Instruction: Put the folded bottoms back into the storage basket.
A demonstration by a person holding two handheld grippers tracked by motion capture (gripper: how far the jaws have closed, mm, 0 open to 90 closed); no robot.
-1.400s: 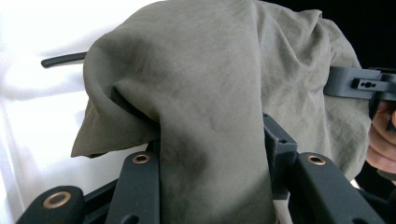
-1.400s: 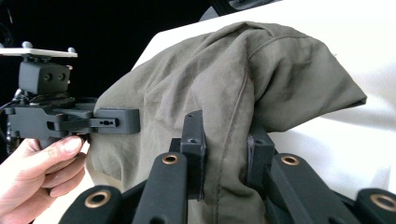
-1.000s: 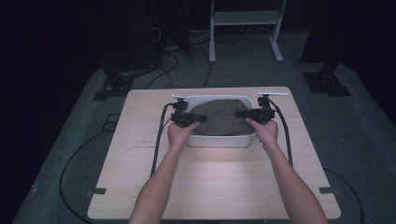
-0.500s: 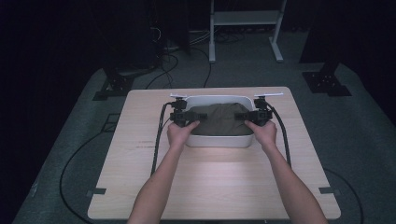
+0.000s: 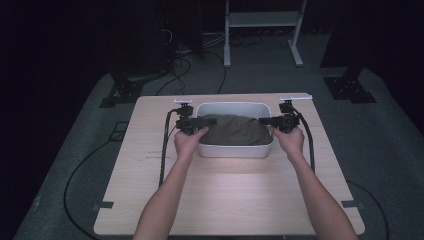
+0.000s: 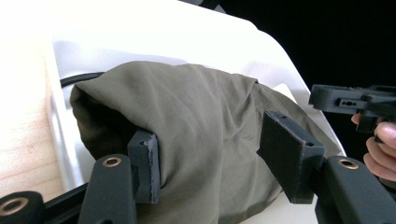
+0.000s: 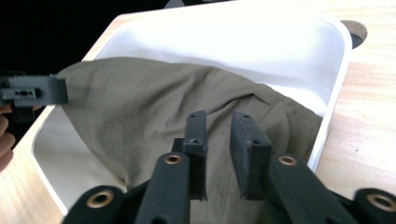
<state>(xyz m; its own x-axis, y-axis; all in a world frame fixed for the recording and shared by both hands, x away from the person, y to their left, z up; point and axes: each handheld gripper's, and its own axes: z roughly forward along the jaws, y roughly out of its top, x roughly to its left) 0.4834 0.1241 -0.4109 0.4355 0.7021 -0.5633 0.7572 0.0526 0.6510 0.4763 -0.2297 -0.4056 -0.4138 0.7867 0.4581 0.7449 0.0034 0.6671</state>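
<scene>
From the high view, a pale wooden table (image 5: 225, 195) carries a white rounded-rectangle plastic tub (image 5: 235, 149) toward its far middle, and a bundle of olive-green woven cloth (image 5: 235, 131) lies heaped inside it, filling most of the basin. The left gripper (image 5: 199, 121) reaches in over the tub's left end and the right gripper (image 5: 265, 120) over its right end, each held in a bare hand; from here I cannot tell how far either pair of jaws stands apart.

In the left gripper view, the jaws stand wide apart with the cloth's rounded, folded end (image 6: 196, 135) bulging between them; the left pad seems to press the fabric, the right pad stands clear, so nothing is clamped yet. The right gripper shows farther off at the right edge.

In the right gripper view, the jaws are nearly together, a narrow gap left, poised just above a crease of the cloth (image 7: 154, 116); whether any fabric is pinched I cannot tell.

The cloth looks light, soft and limp, likely to sag and unfold when raised. Raised ridges or folded edges at each end should give the surest hold
</scene>
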